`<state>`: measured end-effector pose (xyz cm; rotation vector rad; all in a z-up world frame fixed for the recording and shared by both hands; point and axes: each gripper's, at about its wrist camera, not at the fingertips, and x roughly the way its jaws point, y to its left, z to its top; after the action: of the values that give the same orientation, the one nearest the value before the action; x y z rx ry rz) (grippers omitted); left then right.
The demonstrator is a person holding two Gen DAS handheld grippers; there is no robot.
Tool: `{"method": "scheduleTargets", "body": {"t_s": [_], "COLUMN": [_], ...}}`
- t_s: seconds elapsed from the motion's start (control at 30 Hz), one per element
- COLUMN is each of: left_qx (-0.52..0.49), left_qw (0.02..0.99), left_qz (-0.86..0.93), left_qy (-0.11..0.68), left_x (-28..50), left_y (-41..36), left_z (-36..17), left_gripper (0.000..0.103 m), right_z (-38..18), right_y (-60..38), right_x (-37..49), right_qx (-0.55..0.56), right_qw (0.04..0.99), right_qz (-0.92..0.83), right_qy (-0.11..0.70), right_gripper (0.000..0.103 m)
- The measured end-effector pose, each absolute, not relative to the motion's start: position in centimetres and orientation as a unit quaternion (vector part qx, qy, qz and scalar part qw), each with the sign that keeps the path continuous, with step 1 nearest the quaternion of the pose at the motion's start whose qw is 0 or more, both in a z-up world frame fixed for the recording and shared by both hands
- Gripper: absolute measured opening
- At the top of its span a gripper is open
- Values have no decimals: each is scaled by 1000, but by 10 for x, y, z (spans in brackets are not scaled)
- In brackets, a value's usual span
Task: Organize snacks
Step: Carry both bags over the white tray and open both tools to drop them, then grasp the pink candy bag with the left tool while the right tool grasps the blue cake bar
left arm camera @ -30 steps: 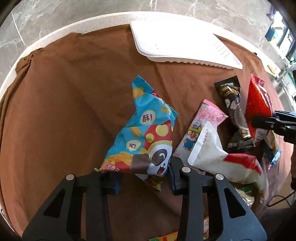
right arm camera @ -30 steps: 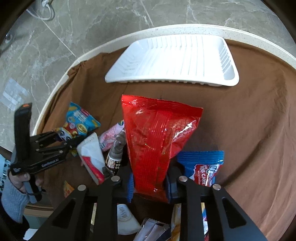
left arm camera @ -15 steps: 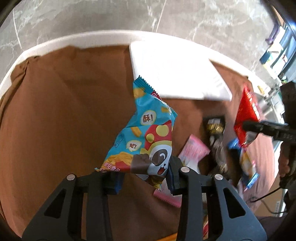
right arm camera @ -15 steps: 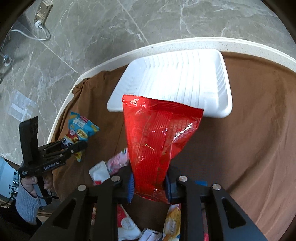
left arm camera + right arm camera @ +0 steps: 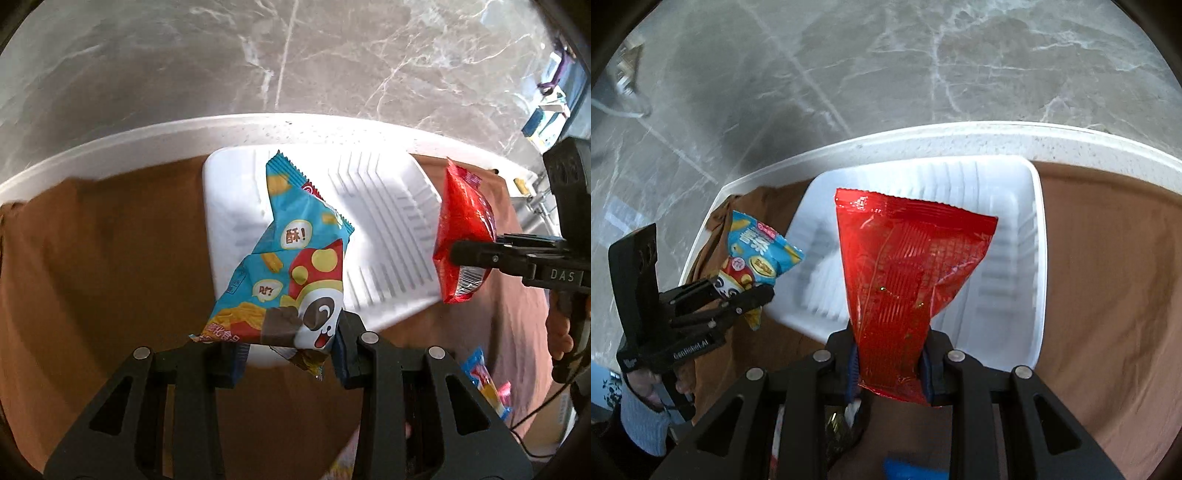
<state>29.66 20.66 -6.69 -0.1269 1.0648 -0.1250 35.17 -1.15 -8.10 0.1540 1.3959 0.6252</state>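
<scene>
Both jaws clamped on snack packets (image 5: 291, 258).

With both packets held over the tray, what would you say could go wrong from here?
1. The blue packet hangs by its lower edge in the left gripper, off to one side, so it may slip out early.
2. The red packet in the right gripper is close to the blue one; releasing both together over the white tray could pile them up.

Blurred snack packets (image 5: 484, 384) at the lower right edge, perhaps wafers, stay unreadable.
</scene>
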Motion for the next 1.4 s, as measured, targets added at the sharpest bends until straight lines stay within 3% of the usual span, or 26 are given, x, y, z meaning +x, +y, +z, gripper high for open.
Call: {"method": "scheduleTargets", "body": {"t_s": [0.23, 0.37, 0.57, 0.67, 1.0, 1.4], "left_qx": [-15, -33, -41, -30, -21, 27], "left_qw": [850, 847, 855, 865, 877, 833], "left_qz": [-40, -42, -37, -26, -29, -109], "left_qy": [524, 530, 515, 500, 479, 542], "left_x": [352, 361, 346, 328, 253, 152], "left_y": [196, 195, 202, 204, 194, 151], "left_z": [-90, -97, -88, -78, -46, -78], "left_gripper": [35, 35, 35, 36, 41, 43], "right_z": [-109, -112, -94, -79, -36, -58], "right_y": [-3, -5, -16, -24, -42, -46], "right_x": [385, 383, 368, 355, 289, 201], "right_qx": [37, 26, 28, 34, 9, -66], "right_qw": [729, 741, 756, 766, 782, 743], "right_qz": [242, 227, 223, 223, 232, 247], "right_qy": [639, 632, 615, 602, 578, 619], "right_gripper": [32, 54, 55, 61, 62, 62]}}
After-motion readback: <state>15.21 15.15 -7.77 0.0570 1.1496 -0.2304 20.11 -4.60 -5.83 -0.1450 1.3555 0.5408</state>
